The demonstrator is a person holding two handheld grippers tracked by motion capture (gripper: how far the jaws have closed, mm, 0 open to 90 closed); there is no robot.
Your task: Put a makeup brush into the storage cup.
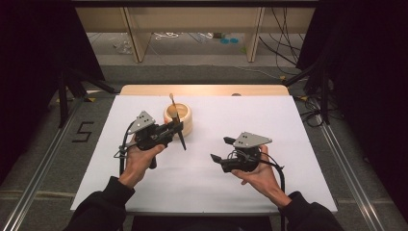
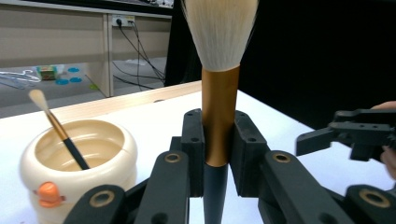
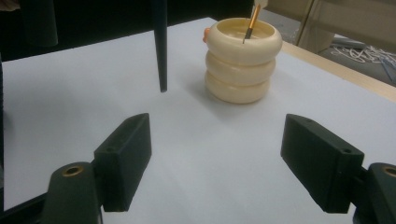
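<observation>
We are clamping the left gripper [image 2: 218, 154] on the big brush [image 2: 219, 112] at its stiff copper ferrule, sparing the soft bristles; it is looking light. The right gripper [image 3: 217, 158] is waiting with jaws spread wide, near the cream holder [image 3: 243, 60].

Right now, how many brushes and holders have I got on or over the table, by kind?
Brushes: 2, the large brush clamped in the left gripper and the small brush standing in the holder.
Holders: 1, the cream ringed holder.
Total: 3.
</observation>
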